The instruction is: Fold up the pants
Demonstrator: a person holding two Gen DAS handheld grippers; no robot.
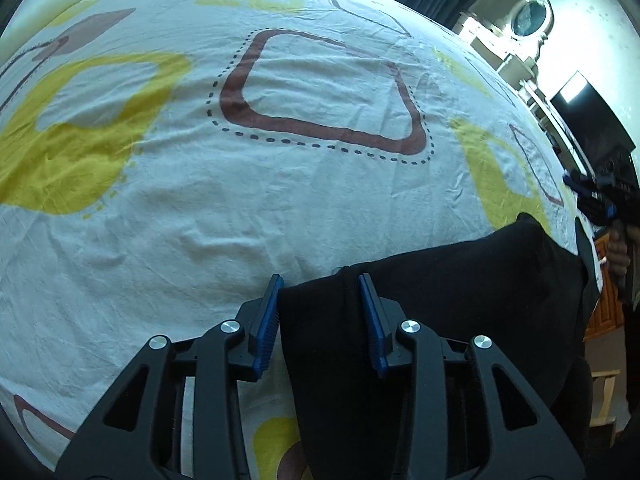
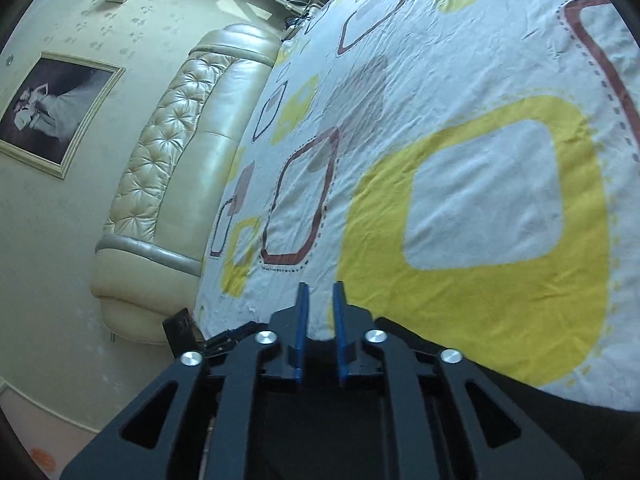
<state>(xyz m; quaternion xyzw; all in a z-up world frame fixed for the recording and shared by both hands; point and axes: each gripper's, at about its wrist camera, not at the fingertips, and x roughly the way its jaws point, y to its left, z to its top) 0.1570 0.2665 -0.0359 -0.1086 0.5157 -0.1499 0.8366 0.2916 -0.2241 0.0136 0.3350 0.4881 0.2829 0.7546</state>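
Presently: left gripper (image 1: 320,280), jaws wide apart, straddling an edge of the black pants (image 1: 440,300) at lower centre of the left wrist view; cloth lies between the blue pads (image 1: 266,328) but is not pinched. Right gripper (image 2: 320,288), jaws narrowly apart, nothing visibly between the tips; dark fabric sits under them at the lower frame. Pants: lower right of the left view, on a patterned bedsheet (image 1: 280,200). Padded headboard (image 2: 168,160), framed picture (image 2: 52,108), left of the right view.
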